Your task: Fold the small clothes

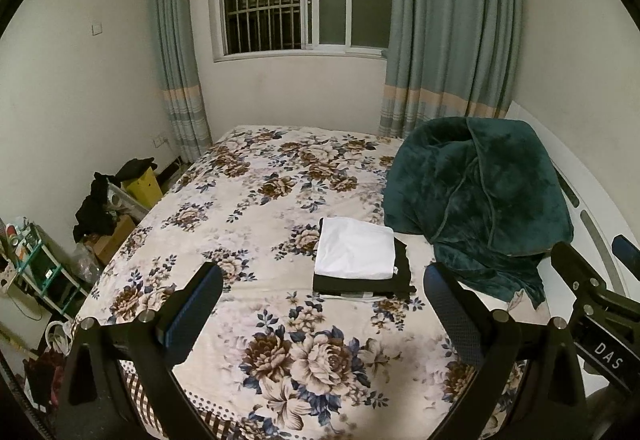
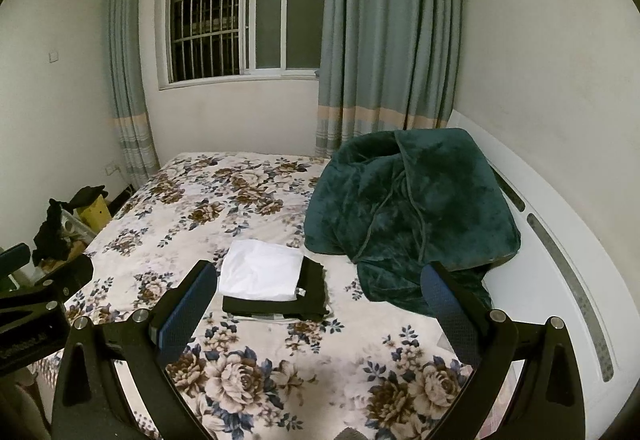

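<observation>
A folded white garment (image 1: 356, 250) lies on top of a folded black garment (image 1: 402, 276) on the floral bed cover (image 1: 256, 199). A thin white piece peeks out under the stack. The stack also shows in the right wrist view, white (image 2: 262, 270) over black (image 2: 312, 296). My left gripper (image 1: 322, 274) is open and empty, held above the bed's near part, short of the stack. My right gripper (image 2: 318, 274) is open and empty, held above the bed with the stack between its fingers in view. Each gripper's body shows at the edge of the other's view.
A dark green plush blanket (image 1: 476, 195) is heaped on the bed's right side, just beyond the stack. A white headboard (image 2: 560, 260) runs along the right. Left of the bed are a yellow box (image 1: 142, 185), dark clothes and a cluttered shelf (image 1: 36, 264). Window and curtains stand behind.
</observation>
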